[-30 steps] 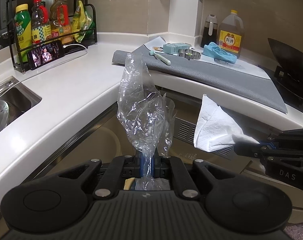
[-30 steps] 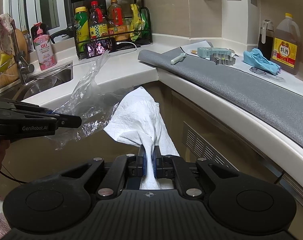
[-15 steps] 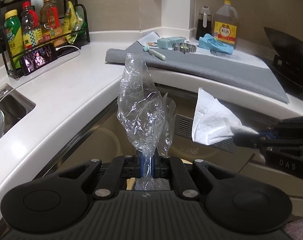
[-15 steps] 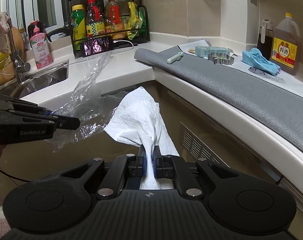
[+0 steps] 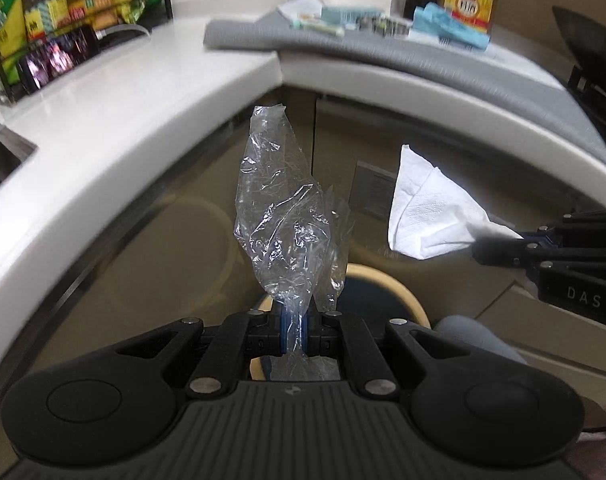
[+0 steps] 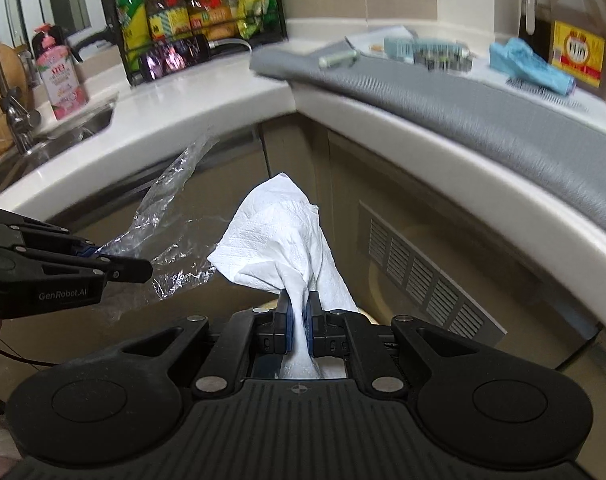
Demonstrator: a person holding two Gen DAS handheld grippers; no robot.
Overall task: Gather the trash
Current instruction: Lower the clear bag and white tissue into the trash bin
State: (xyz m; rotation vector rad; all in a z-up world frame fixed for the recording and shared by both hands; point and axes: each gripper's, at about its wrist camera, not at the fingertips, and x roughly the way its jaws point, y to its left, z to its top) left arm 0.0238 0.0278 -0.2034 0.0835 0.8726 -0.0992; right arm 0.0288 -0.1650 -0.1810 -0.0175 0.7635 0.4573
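Observation:
My left gripper [image 5: 293, 312] is shut on a crumpled clear plastic bag [image 5: 281, 216] that stands up from the jaws; it also shows in the right wrist view [image 6: 171, 236]. My right gripper [image 6: 299, 308] is shut on a white paper towel [image 6: 281, 240], also seen at the right of the left wrist view [image 5: 427, 216]. Both grippers are below the counter edge, in front of the cabinet corner. A round bin with a tan rim [image 5: 403, 292] and a dark inside sits just beyond and below the left gripper.
A white L-shaped counter [image 5: 151, 92] curves overhead with a grey mat [image 6: 483, 108], a blue cloth [image 6: 531, 66], bottles in a black rack [image 6: 191, 12] and a sink [image 6: 83, 128]. A vent grille [image 6: 423, 276] is in the cabinet front. A dark pan [image 5: 587, 48] stands at the right.
Both grippers have dropped below the counter edge with their loads and tilted down. The round bin has come into view under the left gripper.

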